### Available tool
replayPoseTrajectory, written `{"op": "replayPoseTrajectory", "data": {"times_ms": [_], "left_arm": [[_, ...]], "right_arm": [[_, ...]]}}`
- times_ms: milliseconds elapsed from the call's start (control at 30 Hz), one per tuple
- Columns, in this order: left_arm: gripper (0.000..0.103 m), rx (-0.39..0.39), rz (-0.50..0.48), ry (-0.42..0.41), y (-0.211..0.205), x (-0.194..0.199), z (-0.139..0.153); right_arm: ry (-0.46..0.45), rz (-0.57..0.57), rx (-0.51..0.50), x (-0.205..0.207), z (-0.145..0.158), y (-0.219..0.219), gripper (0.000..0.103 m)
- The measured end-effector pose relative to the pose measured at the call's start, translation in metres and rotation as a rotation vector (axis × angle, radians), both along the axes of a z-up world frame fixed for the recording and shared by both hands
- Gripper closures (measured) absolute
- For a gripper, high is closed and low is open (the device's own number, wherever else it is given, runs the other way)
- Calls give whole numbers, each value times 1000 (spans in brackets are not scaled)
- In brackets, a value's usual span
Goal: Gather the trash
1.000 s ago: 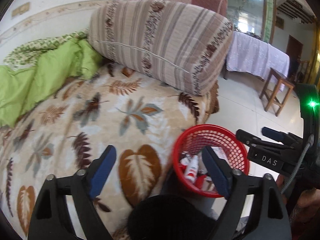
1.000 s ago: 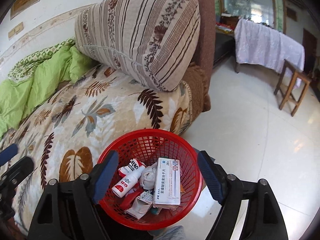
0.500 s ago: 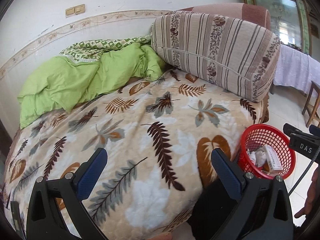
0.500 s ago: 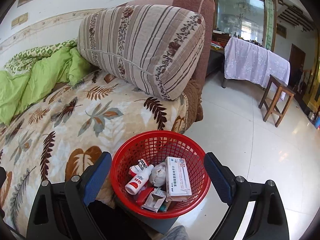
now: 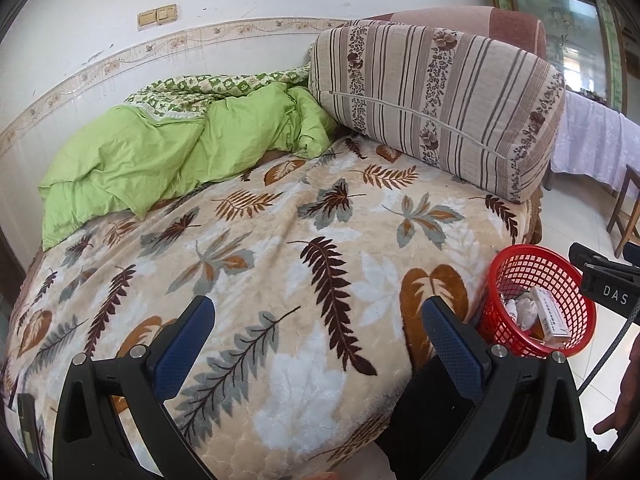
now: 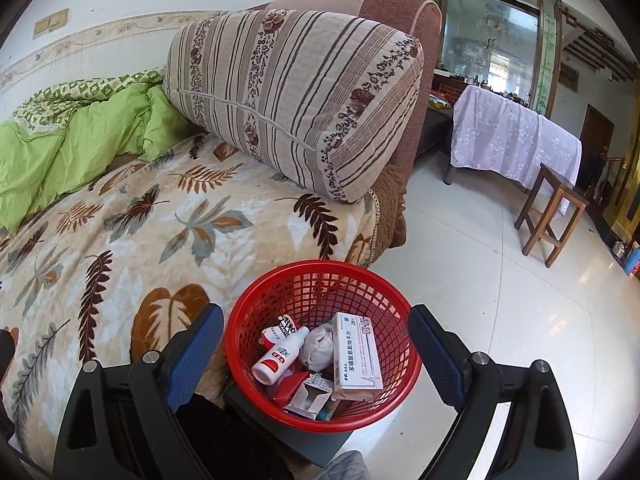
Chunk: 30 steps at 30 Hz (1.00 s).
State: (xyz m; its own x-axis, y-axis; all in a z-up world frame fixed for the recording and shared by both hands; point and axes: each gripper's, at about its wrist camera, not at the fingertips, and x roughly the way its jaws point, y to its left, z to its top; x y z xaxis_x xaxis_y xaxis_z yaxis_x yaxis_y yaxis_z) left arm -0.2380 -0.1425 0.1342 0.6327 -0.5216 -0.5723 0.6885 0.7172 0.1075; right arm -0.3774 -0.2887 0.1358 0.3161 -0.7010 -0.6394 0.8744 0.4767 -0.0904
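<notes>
A red mesh basket (image 6: 320, 276) stands on a dark stand beside the bed. It holds a white medicine box (image 6: 357, 352), a small white bottle with a red label (image 6: 278, 358), a crumpled tissue (image 6: 318, 346) and small cartons. My right gripper (image 6: 316, 344) is open and empty, raised above the basket. My left gripper (image 5: 316, 332) is open and empty above the leaf-patterned blanket (image 5: 280, 248). The basket also shows at the right of the left wrist view (image 5: 560, 272), with the right gripper's tip (image 5: 600, 268) beside it. No loose trash shows on the blanket.
A striped bolster (image 5: 432, 104) lies at the head of the bed and a green quilt (image 5: 172, 152) is bunched by the wall. On the tiled floor to the right stand a wooden stool (image 6: 552, 212) and a table with a lilac cloth (image 6: 516, 136).
My left gripper has swung left and back from the basket, and now faces the whole bed. My right gripper has pulled back and risen slightly above the basket. Both stay open.
</notes>
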Motion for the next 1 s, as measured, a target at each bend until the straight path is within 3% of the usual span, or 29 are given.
{"op": "replayPoseTrajectory", "data": {"times_ms": [1000], "left_arm": [[0,5,-32,14,-1,-3,-5]], "right_arm": [[10,2,35,-1,-6,-1,9]]}}
